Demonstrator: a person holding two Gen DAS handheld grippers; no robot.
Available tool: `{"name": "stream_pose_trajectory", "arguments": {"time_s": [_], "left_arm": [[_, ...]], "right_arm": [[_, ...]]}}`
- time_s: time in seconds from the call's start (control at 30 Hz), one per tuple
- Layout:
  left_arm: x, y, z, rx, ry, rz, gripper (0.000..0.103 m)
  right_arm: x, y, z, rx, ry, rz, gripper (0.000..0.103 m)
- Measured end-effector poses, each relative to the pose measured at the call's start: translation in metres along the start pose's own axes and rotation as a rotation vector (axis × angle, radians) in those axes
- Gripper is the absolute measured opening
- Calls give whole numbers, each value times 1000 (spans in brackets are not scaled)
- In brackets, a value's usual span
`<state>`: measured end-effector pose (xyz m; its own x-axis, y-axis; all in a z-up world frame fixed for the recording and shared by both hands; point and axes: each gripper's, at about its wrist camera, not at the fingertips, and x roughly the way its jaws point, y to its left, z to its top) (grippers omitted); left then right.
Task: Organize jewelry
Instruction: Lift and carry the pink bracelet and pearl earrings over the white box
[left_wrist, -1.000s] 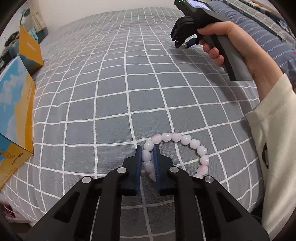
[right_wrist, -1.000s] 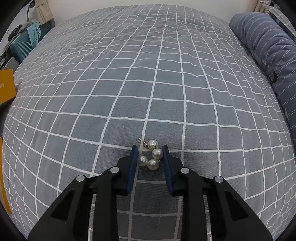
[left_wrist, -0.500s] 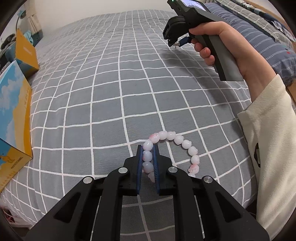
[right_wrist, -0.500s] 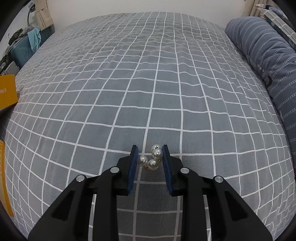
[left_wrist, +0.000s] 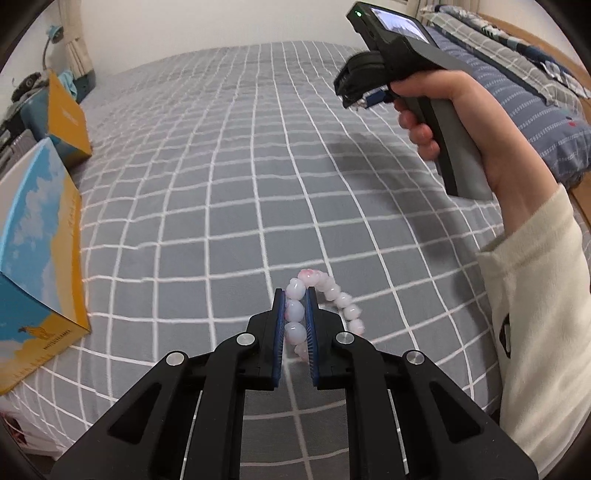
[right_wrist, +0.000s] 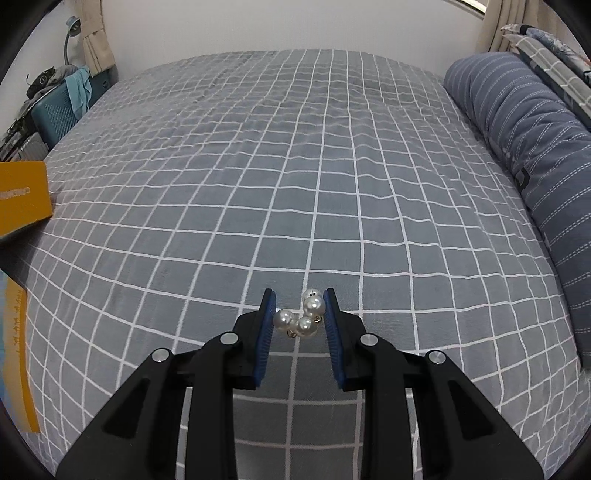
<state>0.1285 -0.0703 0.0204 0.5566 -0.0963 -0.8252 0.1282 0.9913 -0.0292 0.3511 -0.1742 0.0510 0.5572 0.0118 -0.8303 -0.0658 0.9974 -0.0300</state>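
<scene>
My left gripper (left_wrist: 294, 299) is shut on a bracelet of pale pink beads (left_wrist: 295, 314); the rest of the loop (left_wrist: 345, 302) hangs to the right, above the grey checked bedspread (left_wrist: 240, 177). My right gripper (right_wrist: 300, 301) is shut on a cluster of white pearl earrings (right_wrist: 306, 317) with small gold fittings, held above the bedspread (right_wrist: 295, 166). The right gripper also shows in the left wrist view (left_wrist: 356, 96), held high in a hand at the upper right.
A blue and orange box (left_wrist: 37, 251) stands at the left edge of the bed, with its orange lid (left_wrist: 66, 118) further back. The lid also shows in the right wrist view (right_wrist: 22, 195). A striped blue pillow (right_wrist: 535, 147) lies along the right side.
Both grippers have risen from the bedspread with their jewelry. The pink bracelet was lifted off the cover and its loop now hangs. The pearl earrings are also off the cover.
</scene>
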Motion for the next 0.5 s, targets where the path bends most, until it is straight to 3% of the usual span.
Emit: {"name": "stream_pose_trajectory", "arguments": {"time_s": [0.5], "left_arm": [[-32, 61, 46, -110, -96, 95, 10]], "right_arm": [[-75, 36, -19, -13, -79, -10, 26]]}}
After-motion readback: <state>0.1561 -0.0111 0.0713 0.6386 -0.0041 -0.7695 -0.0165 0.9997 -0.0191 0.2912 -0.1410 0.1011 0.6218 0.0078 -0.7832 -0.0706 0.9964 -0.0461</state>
